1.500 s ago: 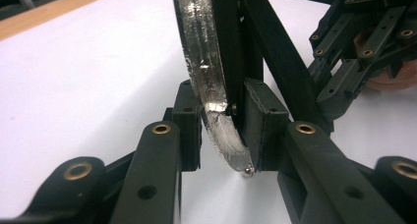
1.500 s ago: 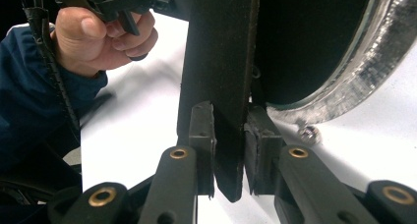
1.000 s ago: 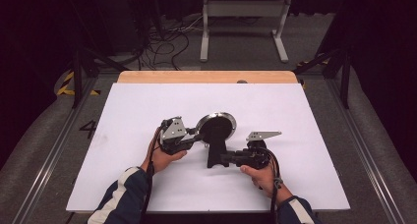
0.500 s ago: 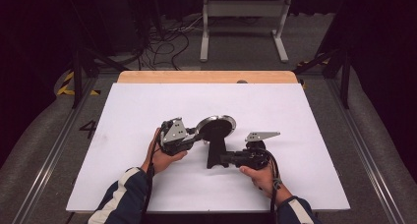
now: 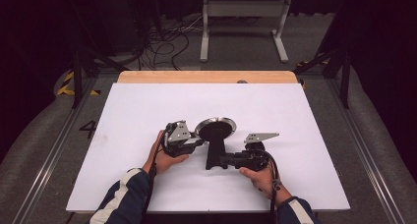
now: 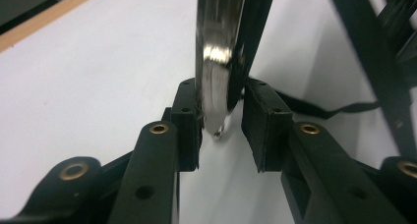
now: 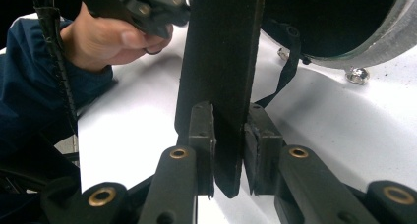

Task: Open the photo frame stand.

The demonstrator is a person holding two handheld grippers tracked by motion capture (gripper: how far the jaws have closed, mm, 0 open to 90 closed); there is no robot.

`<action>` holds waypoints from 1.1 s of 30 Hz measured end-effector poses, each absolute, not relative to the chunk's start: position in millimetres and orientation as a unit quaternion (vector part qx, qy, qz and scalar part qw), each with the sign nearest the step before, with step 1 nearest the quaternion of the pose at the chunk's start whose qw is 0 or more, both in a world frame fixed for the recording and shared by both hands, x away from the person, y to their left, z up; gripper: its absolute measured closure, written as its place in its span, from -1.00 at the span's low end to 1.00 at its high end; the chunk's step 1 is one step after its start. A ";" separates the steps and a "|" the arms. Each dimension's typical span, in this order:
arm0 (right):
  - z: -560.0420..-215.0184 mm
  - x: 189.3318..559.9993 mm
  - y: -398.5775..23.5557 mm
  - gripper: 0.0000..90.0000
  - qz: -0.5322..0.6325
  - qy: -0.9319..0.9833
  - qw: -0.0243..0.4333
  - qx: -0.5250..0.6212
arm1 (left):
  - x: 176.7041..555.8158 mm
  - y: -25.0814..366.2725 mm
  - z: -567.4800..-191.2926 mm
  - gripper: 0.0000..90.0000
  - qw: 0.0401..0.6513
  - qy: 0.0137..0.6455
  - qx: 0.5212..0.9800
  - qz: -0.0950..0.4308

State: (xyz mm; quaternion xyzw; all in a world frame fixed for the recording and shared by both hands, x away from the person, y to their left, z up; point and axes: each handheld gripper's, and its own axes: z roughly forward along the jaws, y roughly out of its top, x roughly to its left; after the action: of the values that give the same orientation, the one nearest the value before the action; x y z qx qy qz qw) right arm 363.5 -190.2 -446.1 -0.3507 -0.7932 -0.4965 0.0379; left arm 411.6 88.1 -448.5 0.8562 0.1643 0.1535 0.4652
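**Pan held by its handle; rim loose between the left jaws**

Your right gripper (image 7: 228,150) is clamped on the flat black handle (image 7: 223,76) of the small round frying pan with a black inside and a bright metal rim (image 5: 215,128): in the right gripper view both pads press the handle's faces just above its end. Your left gripper (image 6: 221,126) has just been opening. In the left gripper view the pan's metal rim (image 6: 216,81) stands between the jaws, against the left pad, with a clear gap to the right pad, so nothing is pinched there.

In the high view the pan sits at the centre of the frame, handle pointing toward the bottom edge. Your left hand (image 5: 164,157) lies just left of it; your right hand (image 5: 258,175) is at lower right. All rest on the white sheet covering the table (image 5: 147,106), with a wooden strip (image 5: 206,76) along its top edge.
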 end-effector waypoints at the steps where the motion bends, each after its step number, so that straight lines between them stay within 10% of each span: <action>1: -446.1 363.4 -190.0 0.70 -0.496 -0.793 0.038 -0.351 | 412.0 87.4 -449.6 0.58 0.463 0.168 0.856 0.155; 33: -452.0 359.7 -186.2 0.68 -0.464 -0.815 0.008 -0.348 | 411.2 82.2 -452.3 0.66 0.441 0.161 0.861 0.194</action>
State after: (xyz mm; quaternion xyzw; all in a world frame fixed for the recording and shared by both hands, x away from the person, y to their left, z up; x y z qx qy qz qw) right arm 359.7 -186.2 -452.0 -0.3481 -0.8148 -0.4635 0.0080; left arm 411.2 82.2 -452.3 0.8612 0.1612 0.1937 0.4414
